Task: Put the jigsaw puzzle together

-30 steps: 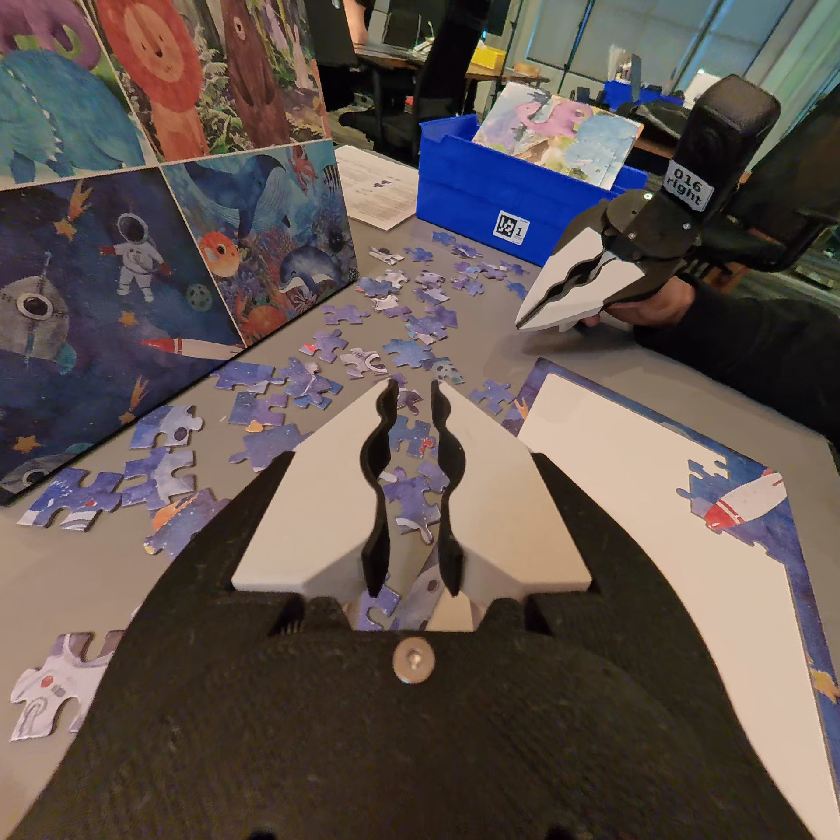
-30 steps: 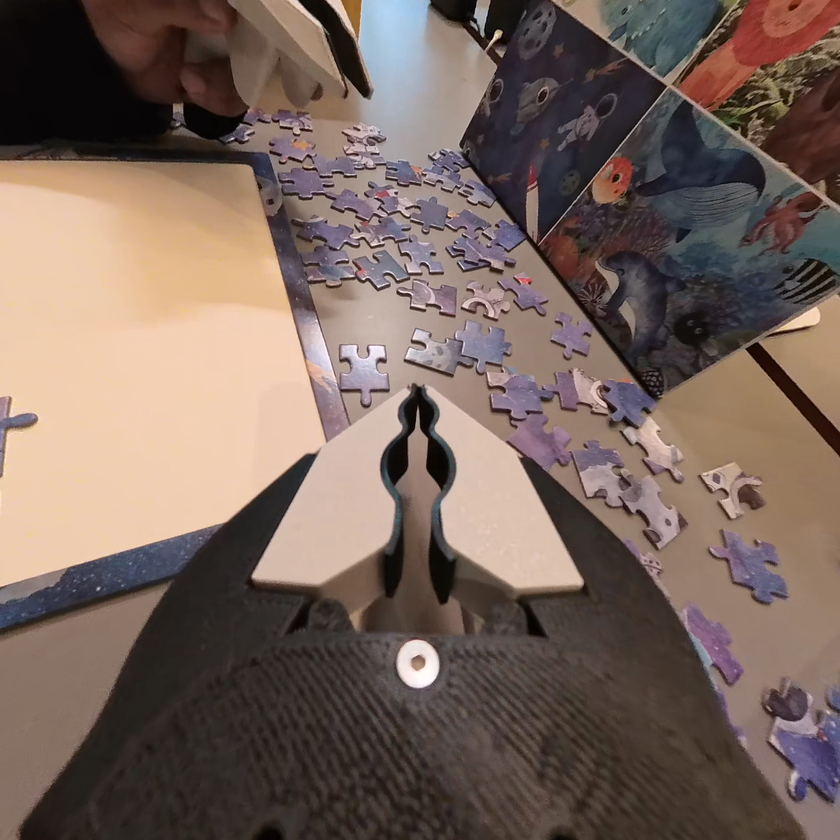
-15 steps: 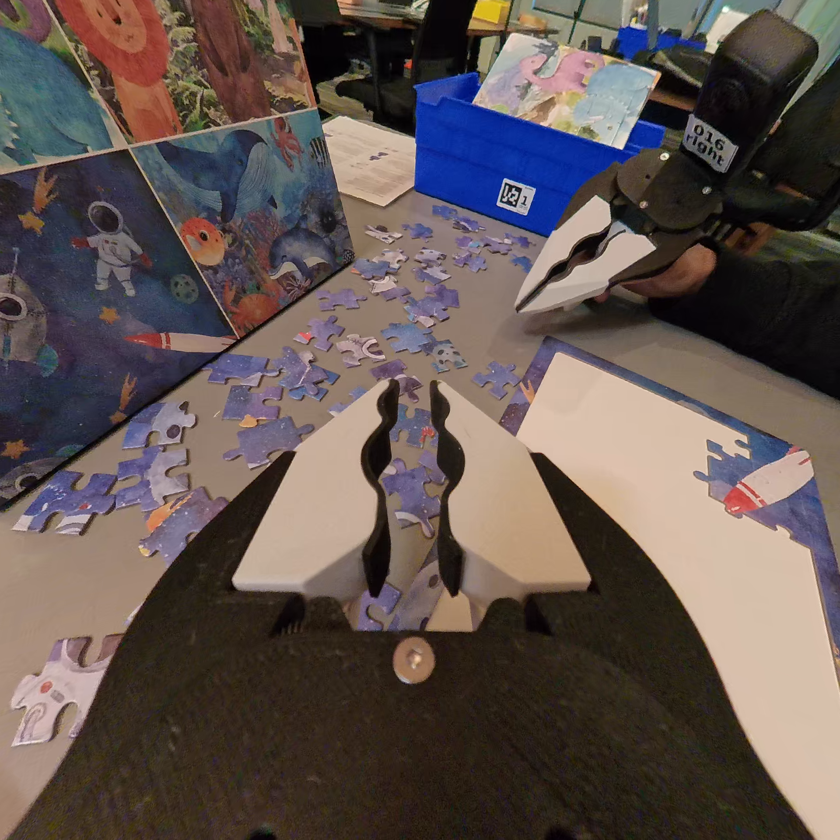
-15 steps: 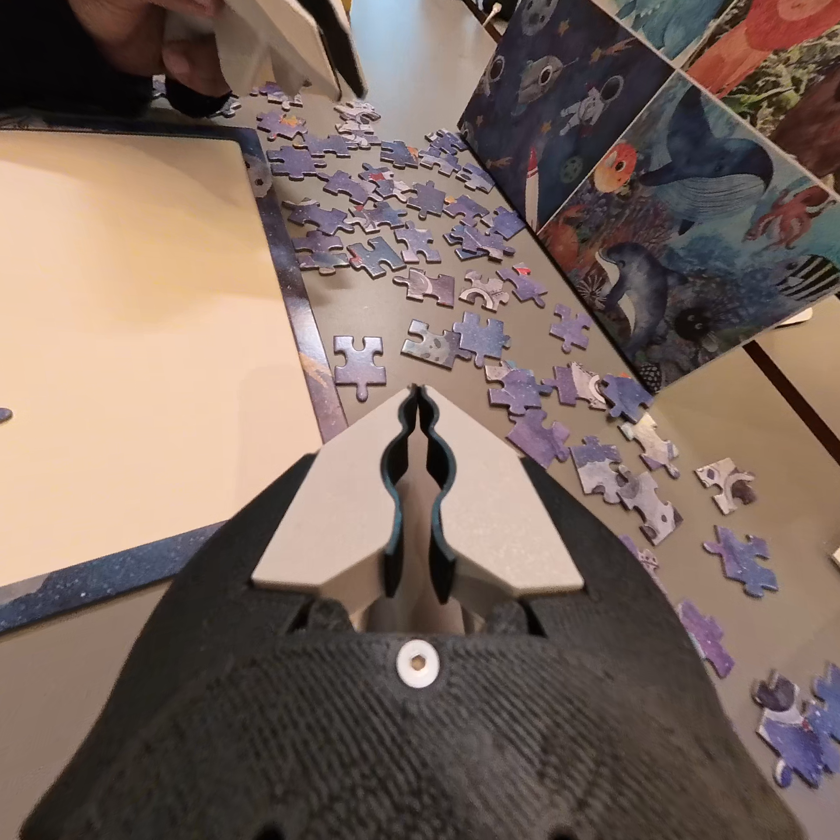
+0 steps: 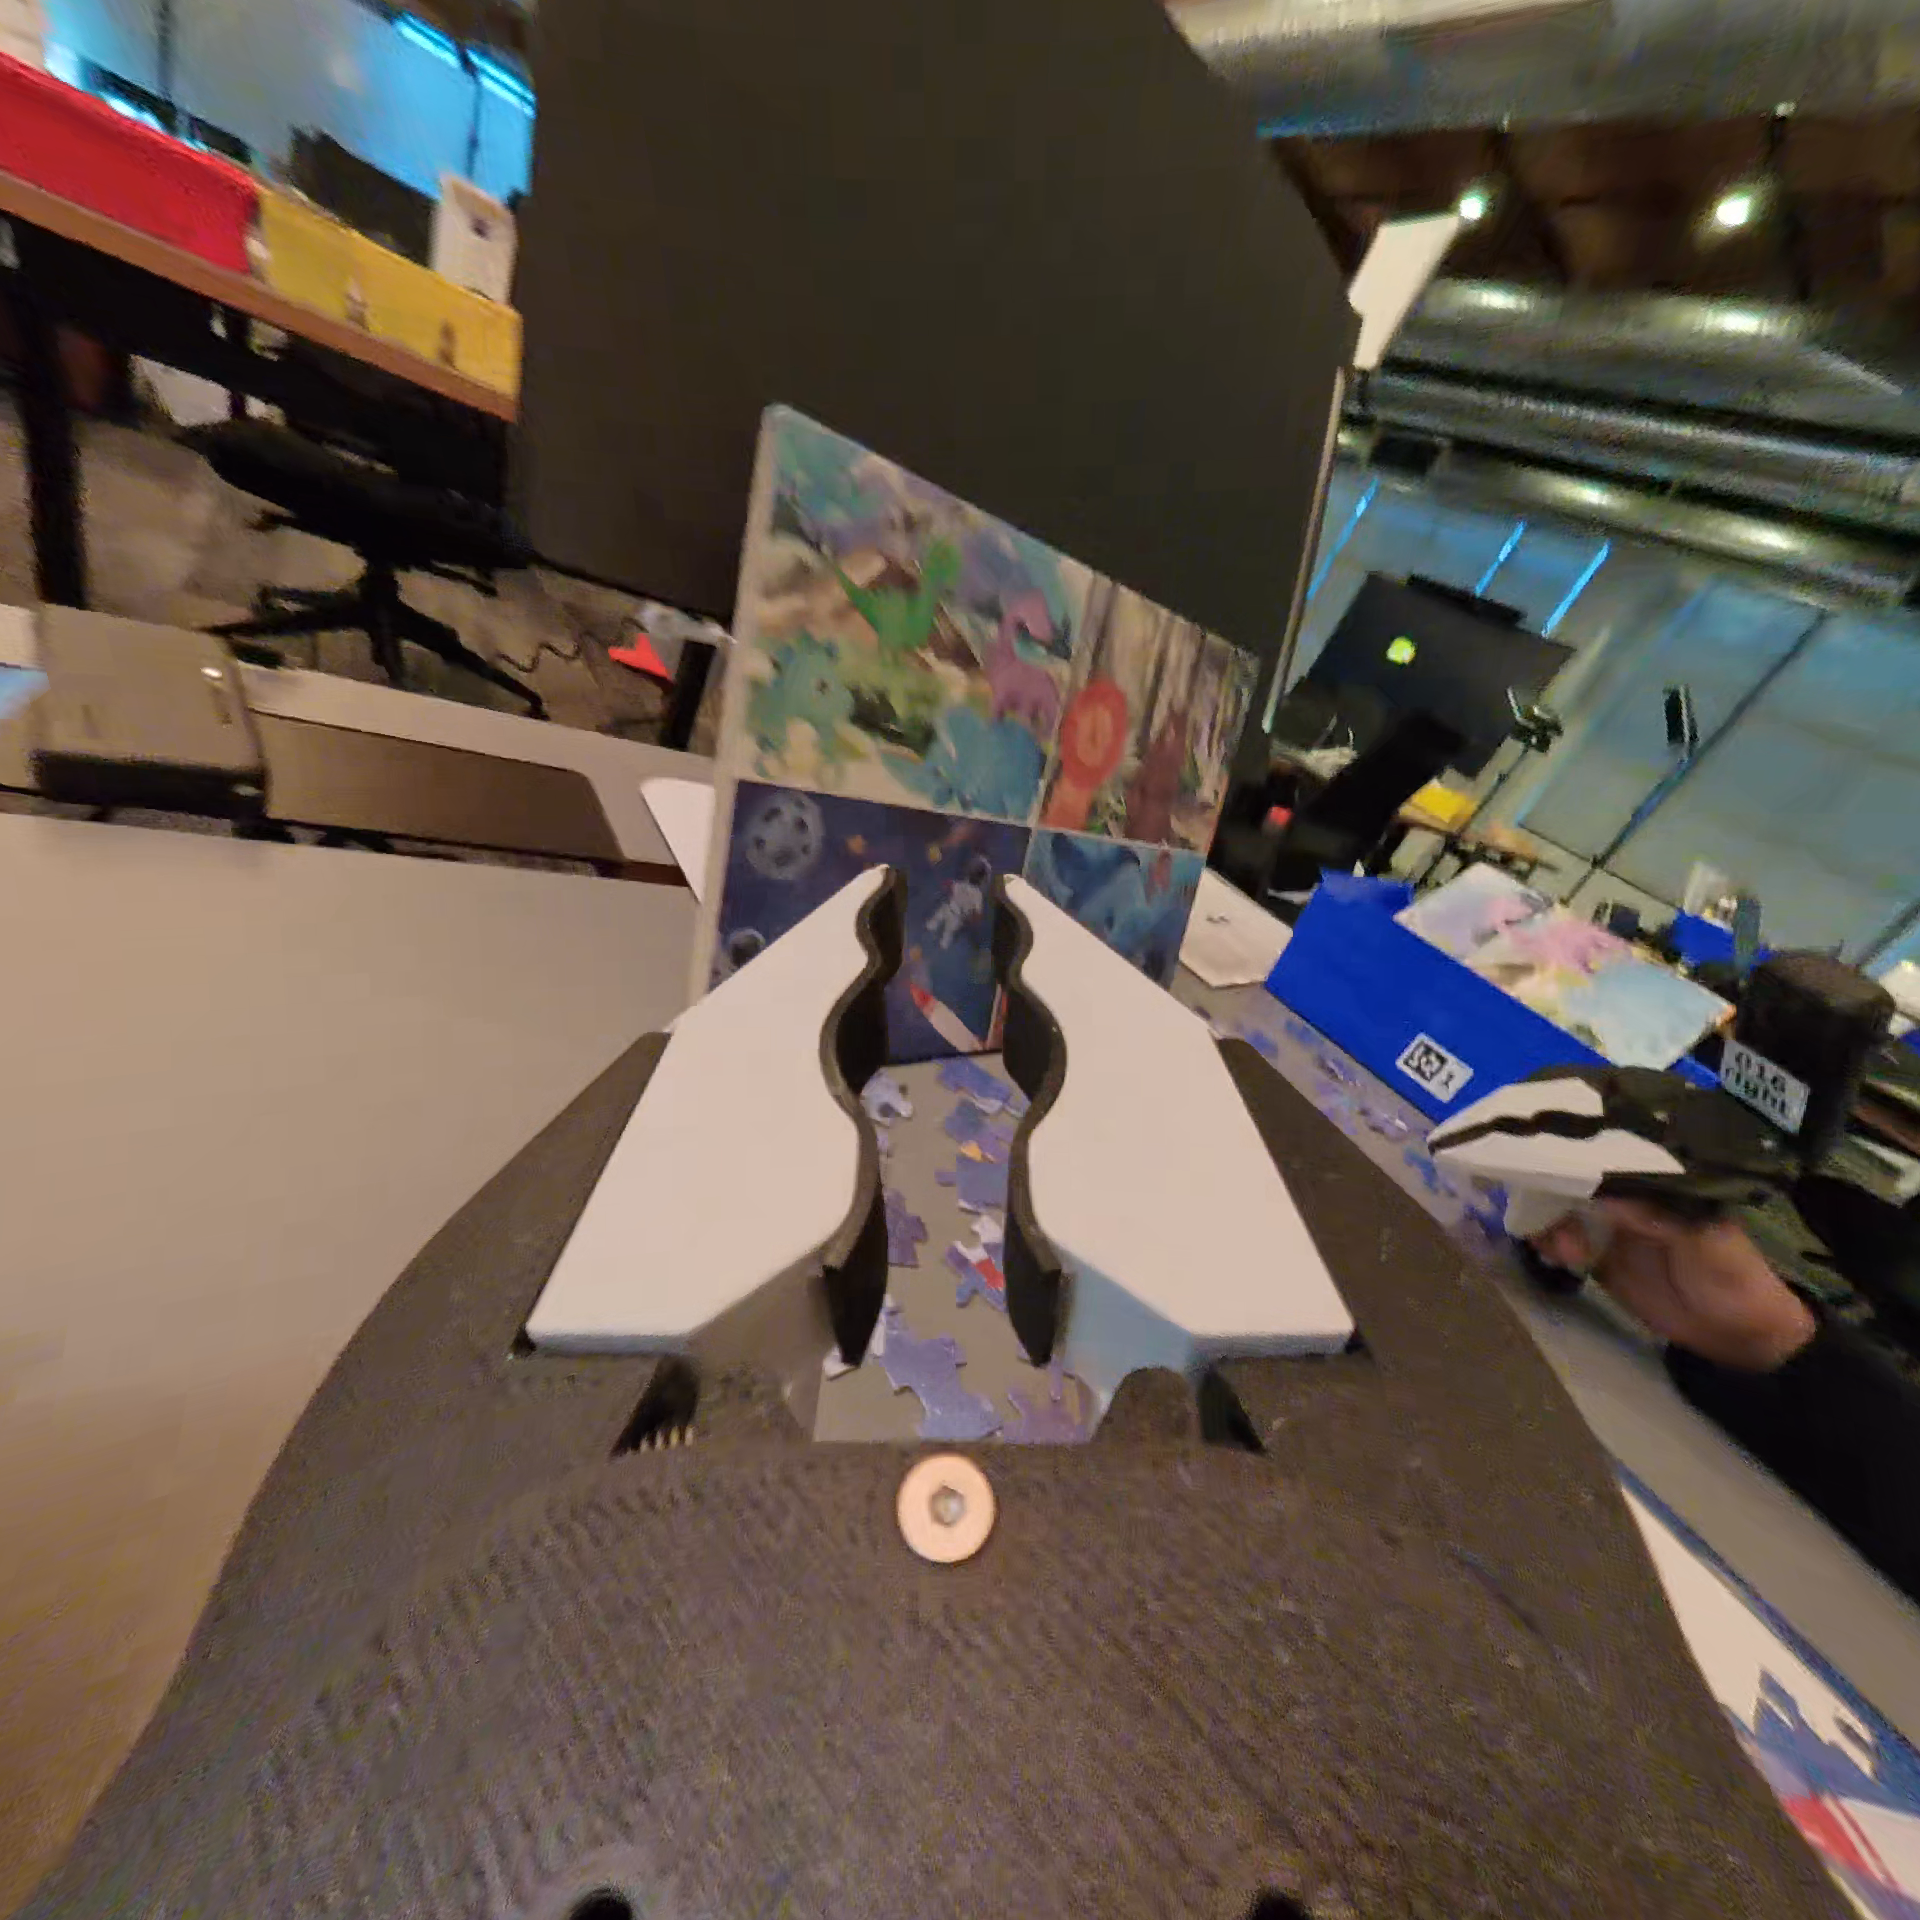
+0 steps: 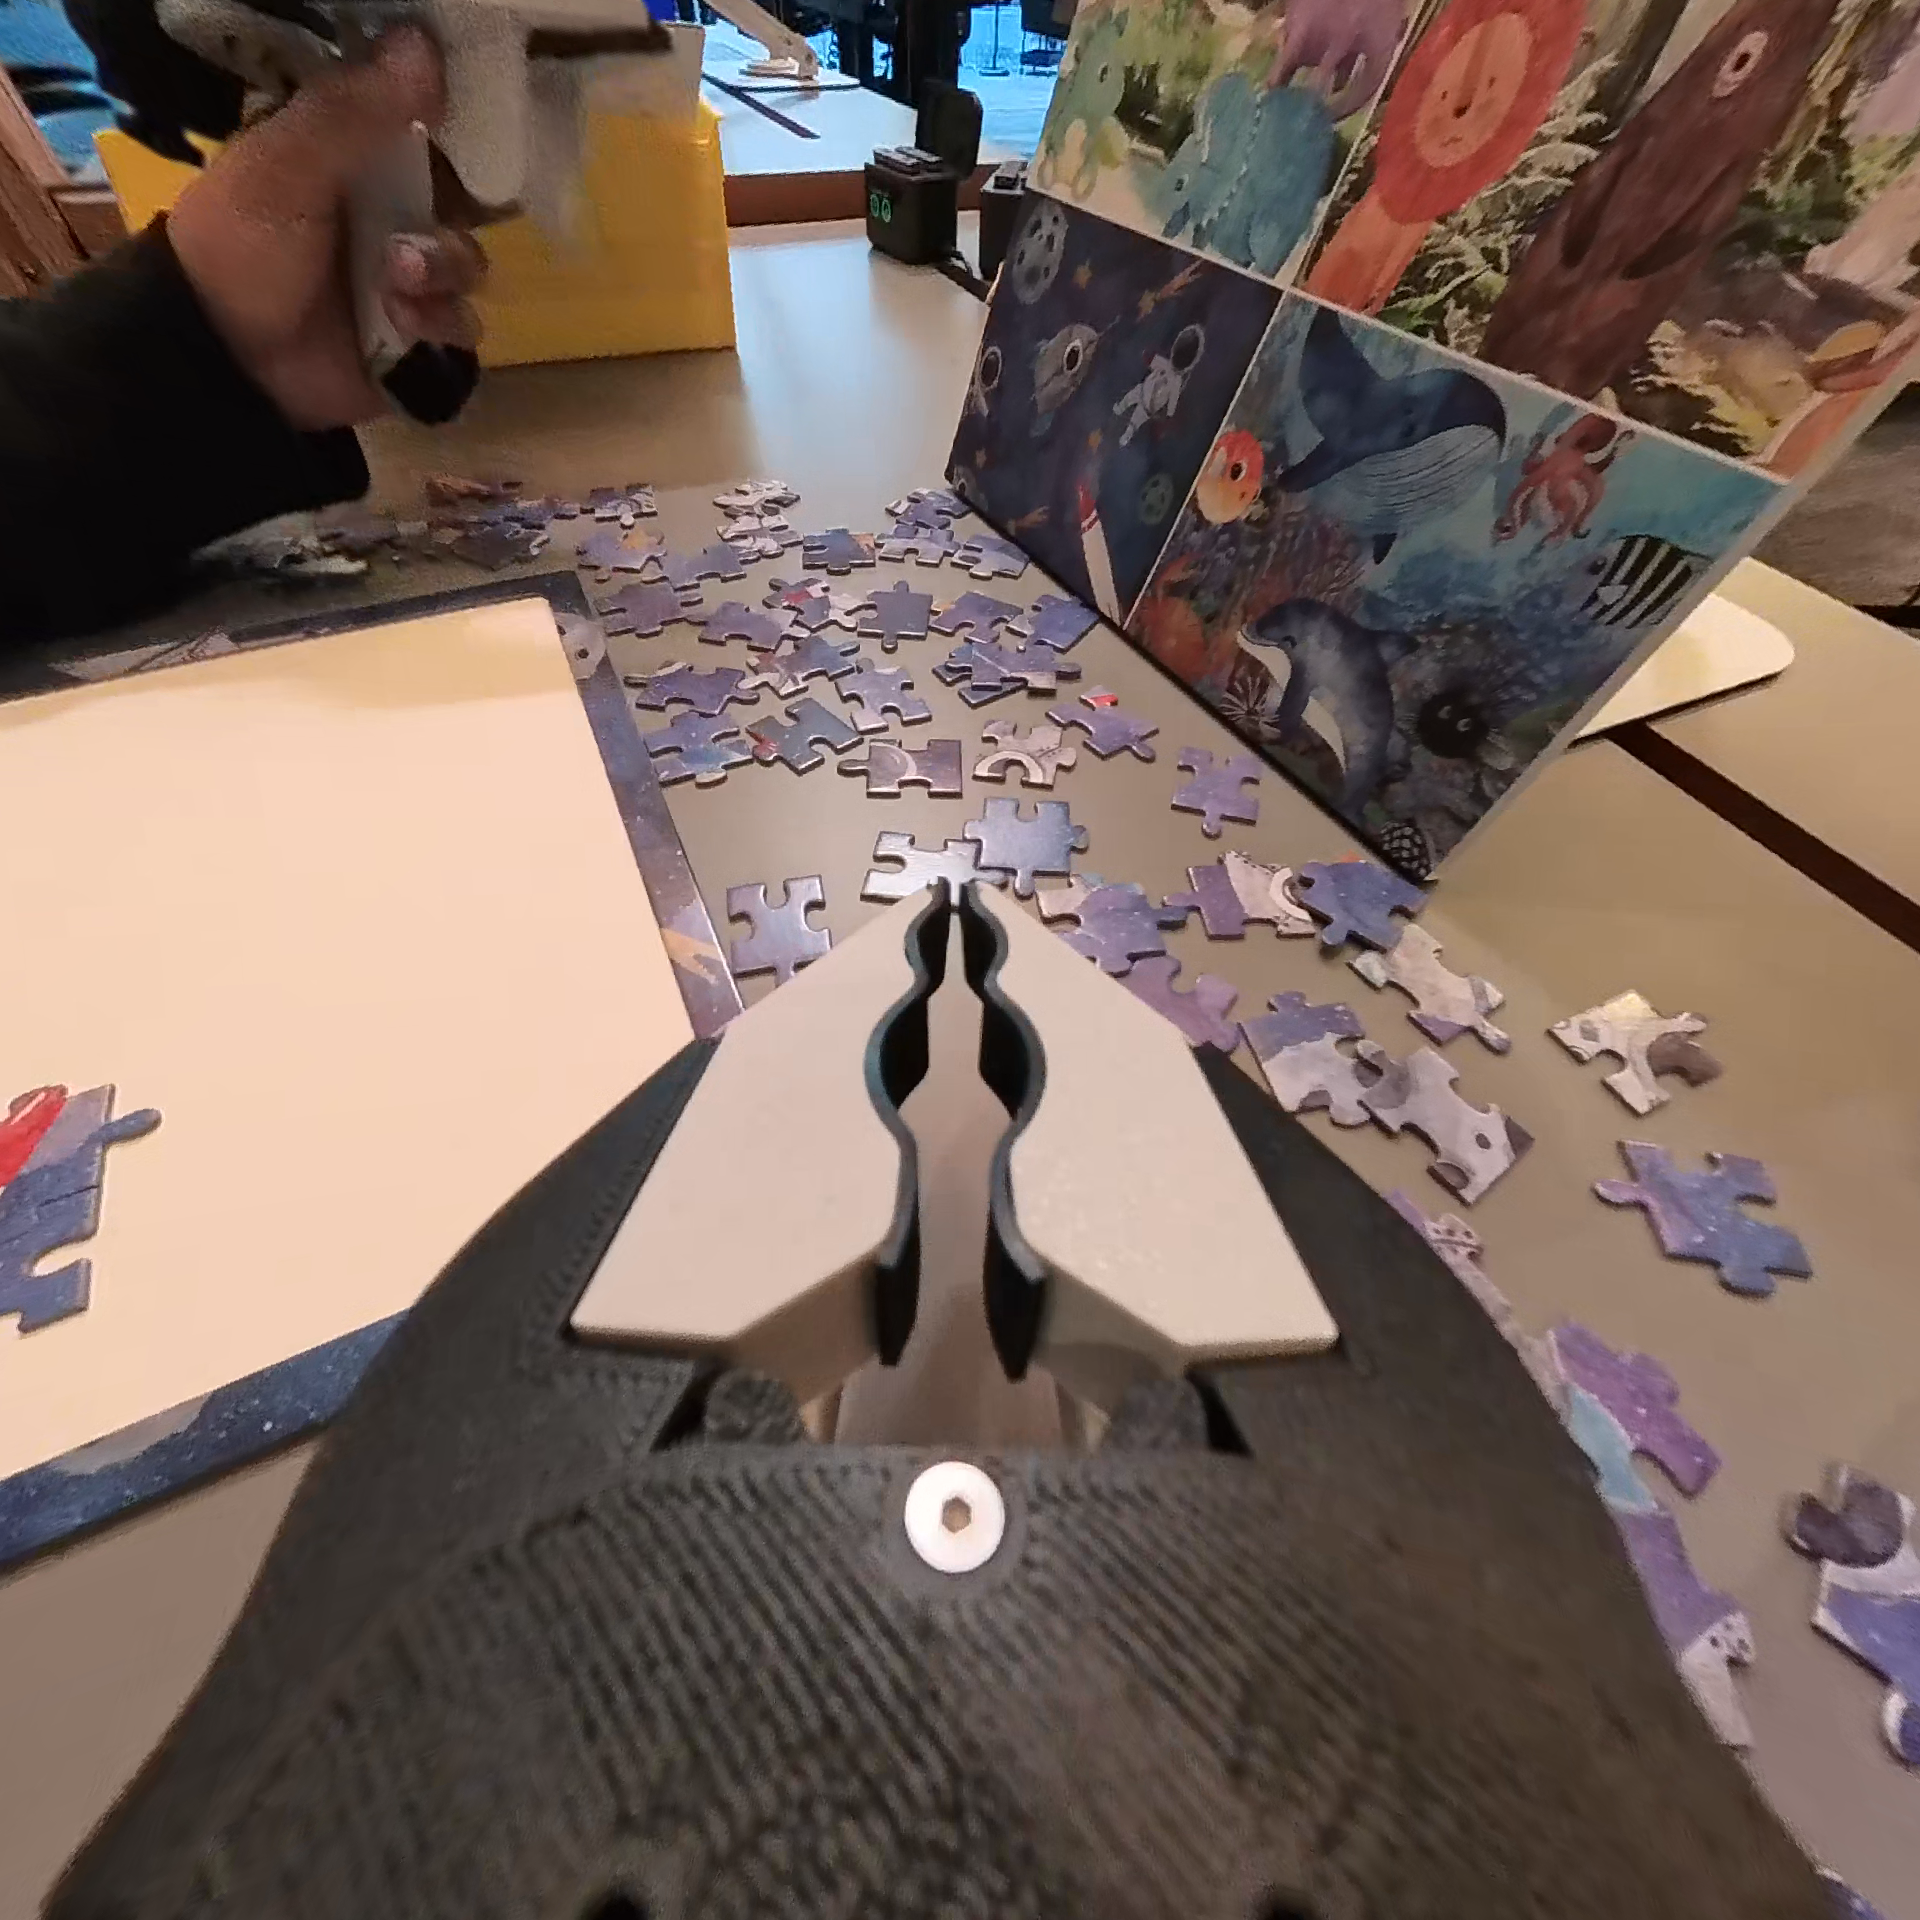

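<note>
Several loose blue and purple puzzle pieces (image 6: 810, 707) lie on the grey table between the puzzle tray (image 6: 644, 769) and the upright picture board (image 6: 1351, 416). A few joined pieces with a red rocket (image 6: 52, 1174) sit in the tray's cream bed at the left. My right gripper (image 6: 954, 888) is shut and empty, low over the table just short of two dark blue pieces (image 6: 1023, 836). My left gripper (image 5: 948, 883) is open and empty, raised above the pieces (image 5: 966, 1143) and pointing at the picture board (image 5: 966, 727). It also shows in the right wrist view (image 6: 520, 125), blurred, in a hand.
A blue bin (image 5: 1351, 977) with a pastel picture stands behind the pieces. A yellow box (image 6: 613, 260) sits at the table's far end. The right gripper (image 5: 1455, 1138) and its hand hover beside the tray (image 5: 1766, 1704). More pieces (image 6: 1683, 1216) lie to the right. Across from one pair of fingers to the other is roughly 35 centimeters.
My left gripper has lifted off the pieces and tilted up toward the picture board. The right gripper has drawn back slightly and tilted up. Neither has changed its opening.
</note>
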A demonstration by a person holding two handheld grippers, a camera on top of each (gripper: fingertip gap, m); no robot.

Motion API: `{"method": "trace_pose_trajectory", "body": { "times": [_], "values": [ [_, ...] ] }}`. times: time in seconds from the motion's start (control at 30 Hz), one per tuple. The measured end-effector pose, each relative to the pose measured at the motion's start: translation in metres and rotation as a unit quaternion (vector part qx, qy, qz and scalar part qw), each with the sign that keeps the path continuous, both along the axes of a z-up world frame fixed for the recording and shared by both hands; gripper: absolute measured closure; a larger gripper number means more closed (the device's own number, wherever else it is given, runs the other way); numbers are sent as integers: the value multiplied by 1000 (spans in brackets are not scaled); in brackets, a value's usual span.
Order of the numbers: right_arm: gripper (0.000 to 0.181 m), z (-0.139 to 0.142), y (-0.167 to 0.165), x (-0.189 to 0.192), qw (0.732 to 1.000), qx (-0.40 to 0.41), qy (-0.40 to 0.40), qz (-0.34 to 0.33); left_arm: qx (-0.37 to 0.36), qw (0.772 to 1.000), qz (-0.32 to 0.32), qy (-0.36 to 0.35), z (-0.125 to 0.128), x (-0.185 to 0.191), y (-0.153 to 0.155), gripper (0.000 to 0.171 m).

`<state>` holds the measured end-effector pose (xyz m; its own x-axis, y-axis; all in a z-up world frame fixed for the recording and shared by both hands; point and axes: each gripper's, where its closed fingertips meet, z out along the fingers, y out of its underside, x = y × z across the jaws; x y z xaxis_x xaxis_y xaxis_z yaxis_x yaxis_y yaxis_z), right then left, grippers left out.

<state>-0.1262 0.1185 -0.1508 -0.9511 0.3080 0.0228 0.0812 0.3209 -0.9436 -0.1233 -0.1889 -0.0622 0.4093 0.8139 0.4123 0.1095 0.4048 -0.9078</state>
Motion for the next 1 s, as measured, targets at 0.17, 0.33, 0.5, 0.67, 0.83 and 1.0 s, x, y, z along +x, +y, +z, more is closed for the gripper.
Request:
{"method": "trace_pose_trajectory", "body": {
  "times": [0.17,0.33,0.5,0.67,0.83,1.0],
  "values": [
    [181,0,0,-1,1000,-2,-3,-3,-3,1000,15,3,3,3,-14,157],
    [180,0,1,-2,1000,-3,-5,-5,-27,1000,-1,-6,0,2,-6,157],
    [180,-1,1,-3,1000,1,-3,-7,-56,998,16,-14,-3,0,-8,147],
    [179,-2,0,-2,1000,6,-3,-6,-79,997,0,-20,-7,-2,1,129],
    [180,-1,0,-3,1000,3,-4,-7,-108,993,-22,-35,-15,-5,15,109],
    [179,-3,0,-4,1000,8,-4,-12,-99,994,-40,-34,-14,-3,22,107]
  ]
}}
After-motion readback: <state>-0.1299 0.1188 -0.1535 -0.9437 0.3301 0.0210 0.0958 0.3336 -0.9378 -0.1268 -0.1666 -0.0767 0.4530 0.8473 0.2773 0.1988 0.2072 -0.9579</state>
